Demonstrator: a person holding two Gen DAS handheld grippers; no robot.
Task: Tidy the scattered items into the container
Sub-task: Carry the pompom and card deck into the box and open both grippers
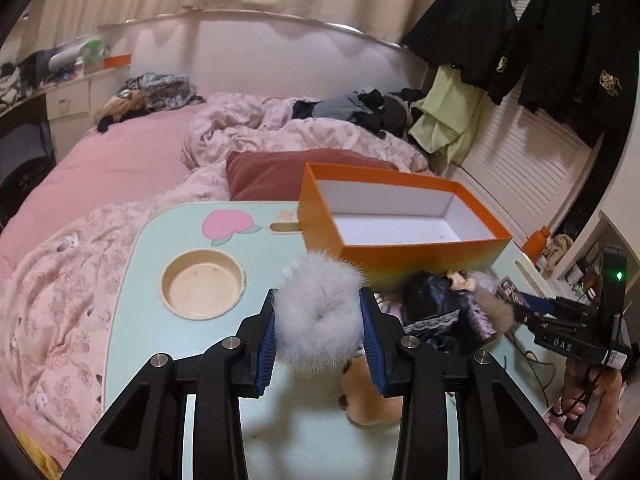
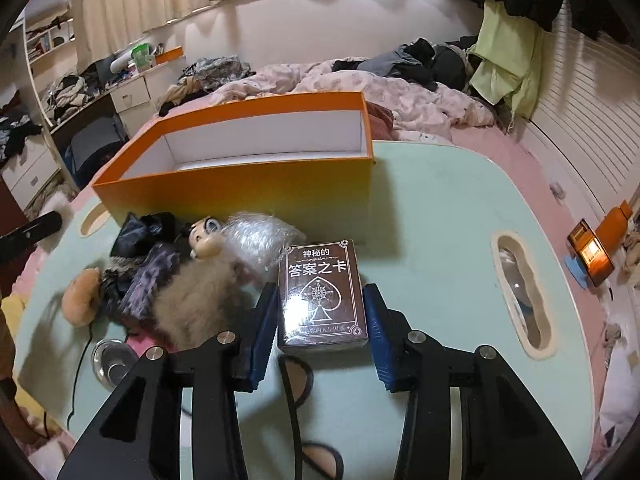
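Note:
An open orange box (image 1: 424, 254) with a white inside stands on the mint table (image 1: 140, 280); it also shows in the right wrist view (image 2: 240, 196). My left gripper (image 1: 320, 332) is shut on a white fluffy scrunchie (image 1: 320, 312), held above the table in front of the box. My right gripper (image 2: 322, 320) is shut on a brown card box (image 2: 322, 296), near the table surface; it shows at the right in the left wrist view (image 1: 520, 300). A doll in dark clothes (image 2: 160, 264) with fur trim lies left of the card box. A tan plush toy (image 1: 372, 396) lies under my left fingers.
The table has a round cup recess (image 1: 202, 284) and a slot (image 2: 520, 292). A metal disc (image 2: 112, 360) and a cable (image 2: 78, 380) lie at the table's near left. A bed with a pink duvet (image 1: 120, 168) and clothes surrounds the table.

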